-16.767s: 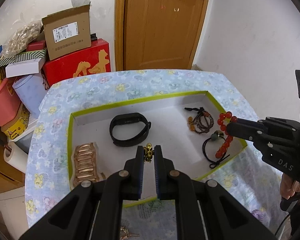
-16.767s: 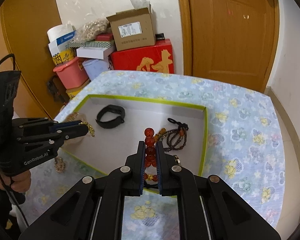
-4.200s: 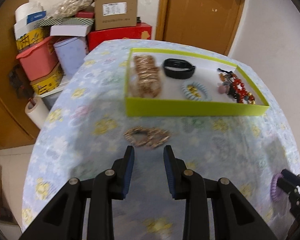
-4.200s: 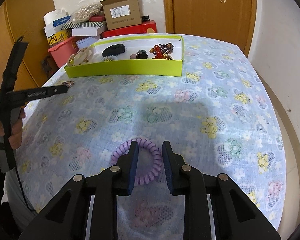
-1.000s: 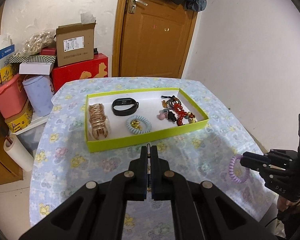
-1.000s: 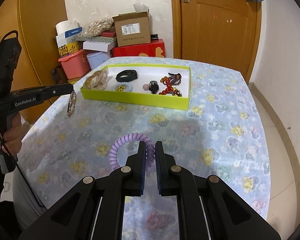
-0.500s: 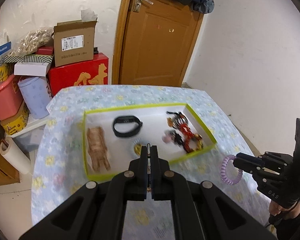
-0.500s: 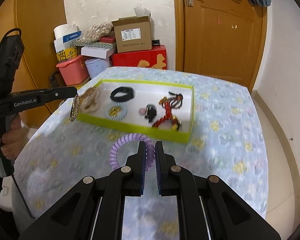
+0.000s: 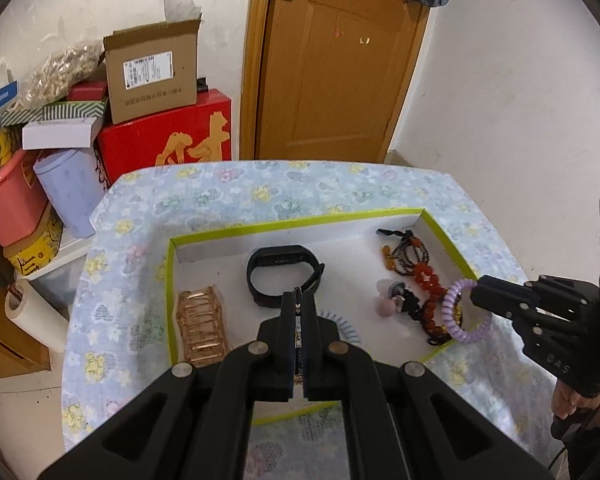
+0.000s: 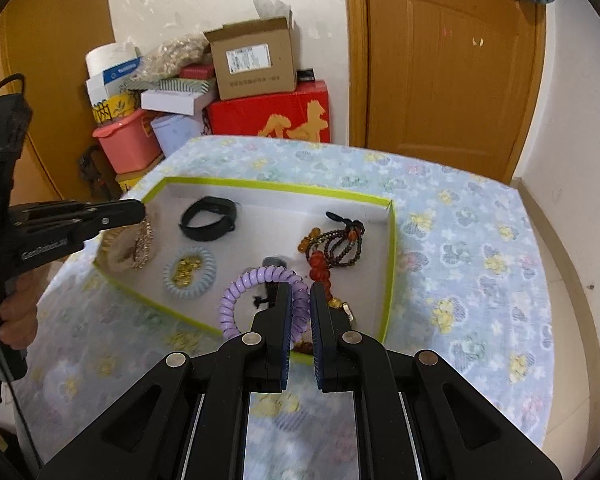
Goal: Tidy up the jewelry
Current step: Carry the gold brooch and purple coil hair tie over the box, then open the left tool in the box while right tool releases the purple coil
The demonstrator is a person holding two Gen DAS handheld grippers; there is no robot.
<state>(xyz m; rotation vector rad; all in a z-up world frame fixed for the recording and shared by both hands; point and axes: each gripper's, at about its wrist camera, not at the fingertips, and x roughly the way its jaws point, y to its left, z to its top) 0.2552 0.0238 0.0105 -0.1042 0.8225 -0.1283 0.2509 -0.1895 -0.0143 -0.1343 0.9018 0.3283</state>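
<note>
A white tray with a lime-green rim [image 9: 296, 222] [image 10: 388, 280] sits on the flowered tablecloth. In it lie a gold link bracelet [image 9: 202, 326], a black band [image 9: 284, 272] [image 10: 208, 218], a pale blue coil tie [image 10: 190, 268], red and brown beads [image 9: 420, 272] [image 10: 336, 244]. My left gripper [image 9: 298, 300] [image 10: 142, 210] is shut on a gold chain bracelet [image 10: 142, 244], which hangs over the tray's left end. My right gripper [image 10: 300, 292] [image 9: 474, 290] is shut on a purple coil hair tie [image 10: 248, 292] [image 9: 454, 312], held over the tray's near right part.
Boxes, a red carton [image 9: 168, 140], a pink bin [image 10: 126, 144] and a paper roll [image 9: 28, 316] are stacked left of the table. A wooden door [image 9: 340, 60] stands behind. The tablecloth [image 10: 480, 260] stretches right of the tray.
Both grippers have moved forward to the tray with their items. The gold chain now hangs over the tray's left end, and the purple tie is over its right part.
</note>
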